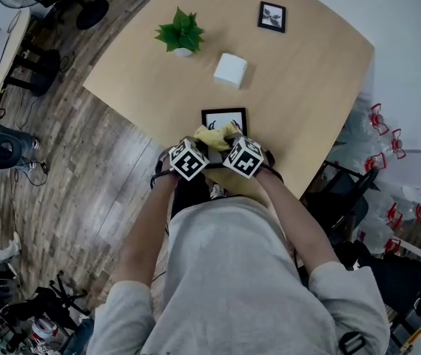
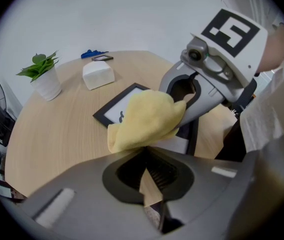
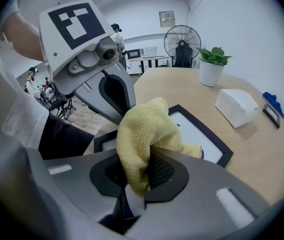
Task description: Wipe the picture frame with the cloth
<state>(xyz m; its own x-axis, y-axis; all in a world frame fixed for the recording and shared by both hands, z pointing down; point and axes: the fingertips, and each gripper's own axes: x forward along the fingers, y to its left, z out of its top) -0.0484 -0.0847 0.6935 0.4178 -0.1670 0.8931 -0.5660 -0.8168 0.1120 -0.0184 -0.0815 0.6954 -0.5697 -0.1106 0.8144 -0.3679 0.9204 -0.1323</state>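
Your right gripper [image 3: 139,176] has its jaws closed on the yellow cloth [image 3: 142,134]. The cloth bunches up out of them and hangs over the near edge of the picture frame [image 1: 225,117]. This frame lies flat on the wooden table [image 1: 306,87], a little below the centre of the head view, close to the table's edge nearest to you.

Your left gripper [image 2: 149,171] is just beside the right one, over the near left corner of the frame. Its jaws are brought together, with only a thin wedge of table showing between them. Whether they pinch the frame's edge I cannot tell, because the cloth covers their tips.

Further up the head view stand a potted plant [image 1: 181,32], a white box [image 1: 230,70] and a small frame [image 1: 271,16], well apart from your grippers.
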